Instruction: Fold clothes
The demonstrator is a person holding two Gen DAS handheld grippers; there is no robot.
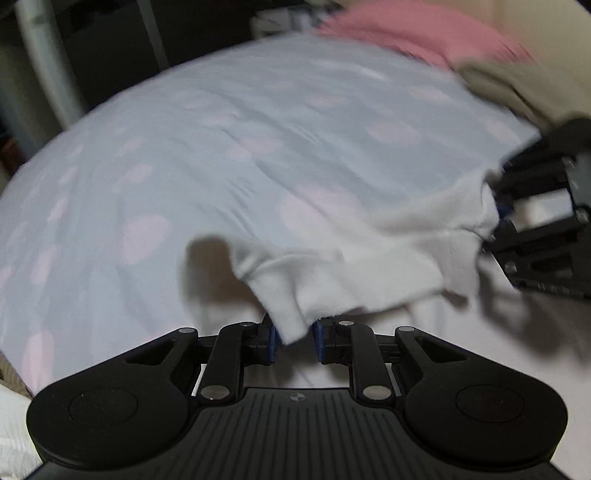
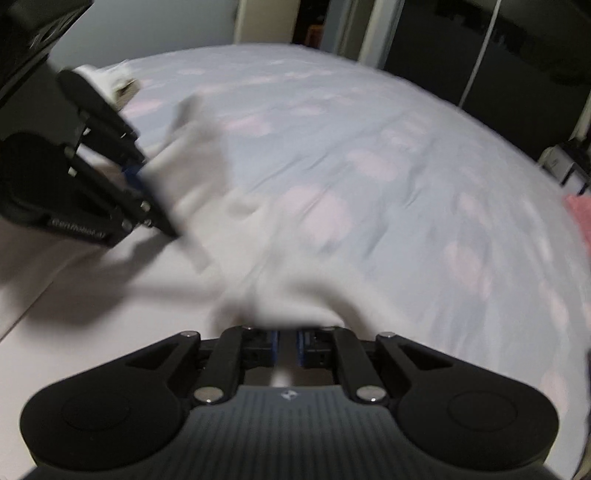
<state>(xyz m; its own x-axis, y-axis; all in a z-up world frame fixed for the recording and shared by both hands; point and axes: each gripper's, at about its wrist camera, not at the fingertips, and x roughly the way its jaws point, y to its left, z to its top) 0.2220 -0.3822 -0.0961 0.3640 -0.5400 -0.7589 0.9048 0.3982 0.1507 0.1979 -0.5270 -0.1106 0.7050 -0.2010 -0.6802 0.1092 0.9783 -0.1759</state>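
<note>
A white garment (image 1: 351, 254) hangs stretched between both grippers above a pale blue bedsheet with pink blotches (image 1: 184, 147). My left gripper (image 1: 295, 341) is shut on one edge of the white garment, cloth pinched between its blue pads. The right gripper (image 1: 496, 218) appears at the right of the left wrist view, shut on the opposite edge. In the right wrist view the white garment (image 2: 280, 291) runs blurred from my right gripper (image 2: 288, 349) up to the left gripper (image 2: 142, 184) at the left.
A pink cloth (image 1: 417, 29) and a beige cloth (image 1: 517, 85) lie at the far right of the bed. A pale flat surface (image 2: 92, 288) lies below the grippers. Dark wardrobe doors (image 2: 461, 44) and a doorway stand beyond the bed.
</note>
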